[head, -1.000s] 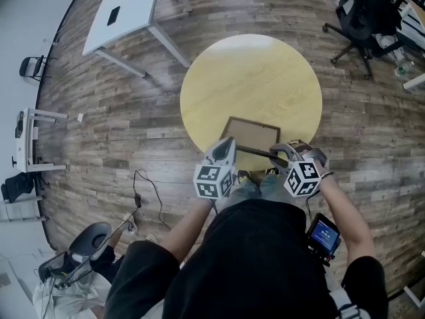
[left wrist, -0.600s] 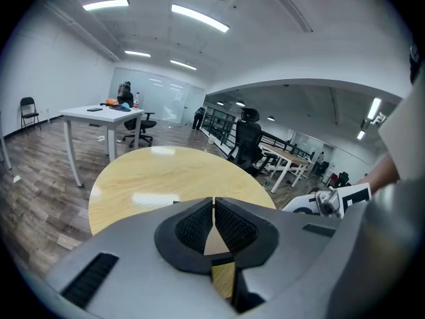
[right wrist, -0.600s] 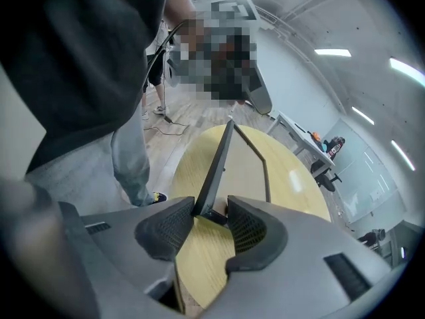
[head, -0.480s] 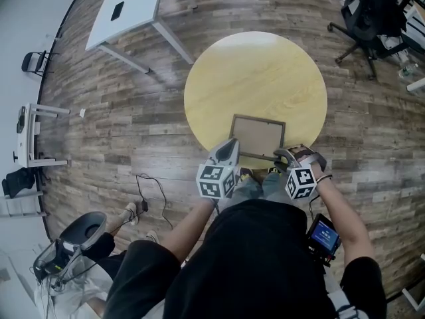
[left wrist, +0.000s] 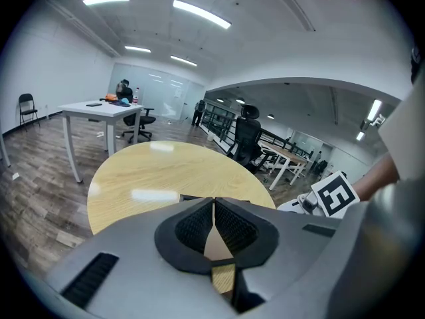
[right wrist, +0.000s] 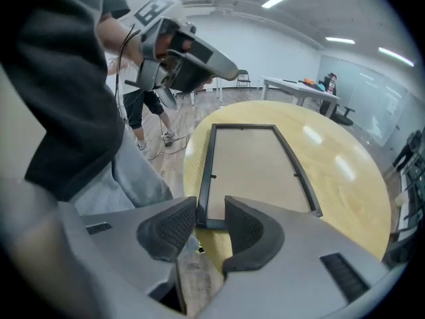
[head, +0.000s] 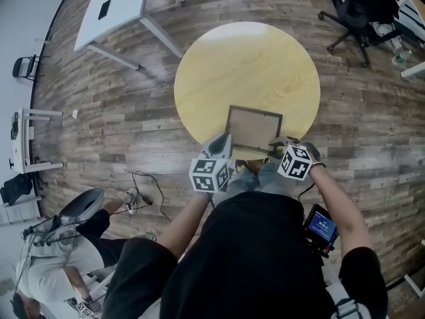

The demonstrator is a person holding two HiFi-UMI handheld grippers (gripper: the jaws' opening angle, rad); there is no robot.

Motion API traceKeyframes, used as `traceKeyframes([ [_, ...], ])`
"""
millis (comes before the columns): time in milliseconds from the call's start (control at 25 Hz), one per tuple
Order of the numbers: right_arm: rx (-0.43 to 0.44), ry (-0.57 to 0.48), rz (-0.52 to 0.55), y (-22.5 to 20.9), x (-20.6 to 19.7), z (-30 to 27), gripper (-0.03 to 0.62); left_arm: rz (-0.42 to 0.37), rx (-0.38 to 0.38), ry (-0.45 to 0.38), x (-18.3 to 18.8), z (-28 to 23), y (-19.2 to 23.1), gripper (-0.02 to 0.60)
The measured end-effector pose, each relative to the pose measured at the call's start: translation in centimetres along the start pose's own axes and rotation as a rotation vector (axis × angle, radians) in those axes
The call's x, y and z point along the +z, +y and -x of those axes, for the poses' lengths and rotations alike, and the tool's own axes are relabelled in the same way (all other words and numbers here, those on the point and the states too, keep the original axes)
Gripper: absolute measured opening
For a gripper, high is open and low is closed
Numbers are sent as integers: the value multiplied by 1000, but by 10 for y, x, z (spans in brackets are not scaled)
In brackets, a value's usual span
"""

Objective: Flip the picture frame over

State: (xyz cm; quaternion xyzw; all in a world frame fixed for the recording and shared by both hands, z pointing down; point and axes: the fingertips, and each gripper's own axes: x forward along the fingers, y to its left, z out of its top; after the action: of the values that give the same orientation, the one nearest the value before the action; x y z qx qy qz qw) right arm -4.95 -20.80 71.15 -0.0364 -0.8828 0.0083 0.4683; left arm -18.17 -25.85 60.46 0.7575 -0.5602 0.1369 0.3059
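The picture frame (head: 254, 128) lies flat at the near edge of the round yellow table (head: 246, 65), its brown backing up inside a dark border (right wrist: 255, 168). My right gripper (head: 273, 143) is at the frame's near right corner. In the right gripper view its jaws (right wrist: 211, 211) stand apart and have just been closing; the frame's corner shows in the gap, and the pads do not press on it. My left gripper (head: 224, 138) hovers at the frame's near left corner. Its jaws (left wrist: 213, 203) are shut tip to tip with nothing between them.
A white desk (head: 109, 8) stands at the far left and a black office chair (head: 362, 5) at the far right. A cable (head: 143, 185) trails over the wood floor. Another person (head: 53, 271) sits at the lower left.
The frame's near edge was raised and tilted a second ago; the frame now lies flat on the table. My right gripper has sunk with it. The left gripper has barely moved.
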Motion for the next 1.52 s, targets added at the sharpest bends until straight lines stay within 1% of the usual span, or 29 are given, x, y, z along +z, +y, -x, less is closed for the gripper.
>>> traceKeyframes([
  [80,21,1,-56,-2,1,2,143,-4,0,-1,0,-2,-1,29],
  [160,31,-1,-83,-3,2,2,140,-6,0,-2,0,-2,-1,29],
  [200,34,-7,-100,-2,4,2,122,-6,-2,-2,-1,-2,-1,29],
  [240,36,-20,-126,-2,6,3,93,-5,-4,-2,-1,-2,-1,29],
  [280,35,-40,-160,-4,9,4,78,-3,-7,-2,-1,-2,-1,29],
  [400,15,-115,-249,-15,17,10,59,-1,-13,-7,0,-5,-4,29],
  [520,-18,-157,-275,-26,26,28,42,-6,-21,-20,4,-7,-8,29],
  [640,-62,-206,-246,-37,47,51,31,-10,-28,-50,17,-6,-11,29],
  [720,-104,-234,-210,-44,63,68,25,-8,-36,-81,29,-3,-13,29],
  [880,-204,-355,-183,-58,107,115,21,-4,-50,-164,65,11,-23,29],
  [960,-272,-409,-171,-66,128,142,21,-34,-47,-197,83,21,-30,29],
  [1040,-345,-475,-182,-73,147,172,20,-92,-42,-233,103,34,-41,29],
  [1120,-419,-562,-199,-82,165,207,20,-137,-43,-294,129,48,-54,29],
  [1240,-521,-705,-221,-93,189,263,20,-153,-60,-393,167,72,-76,29],
  [1360,-601,-820,-238,-99,204,313,20,-138,-86,-470,198,95,-95,29],
  [1440,-651,-858,-249,-100,208,341,20,-134,-105,-509,215,107,-108,29],
  [1520,-700,-877,-280,-100,205,357,20,-148,-126,-528,223,114,-121,29],
])
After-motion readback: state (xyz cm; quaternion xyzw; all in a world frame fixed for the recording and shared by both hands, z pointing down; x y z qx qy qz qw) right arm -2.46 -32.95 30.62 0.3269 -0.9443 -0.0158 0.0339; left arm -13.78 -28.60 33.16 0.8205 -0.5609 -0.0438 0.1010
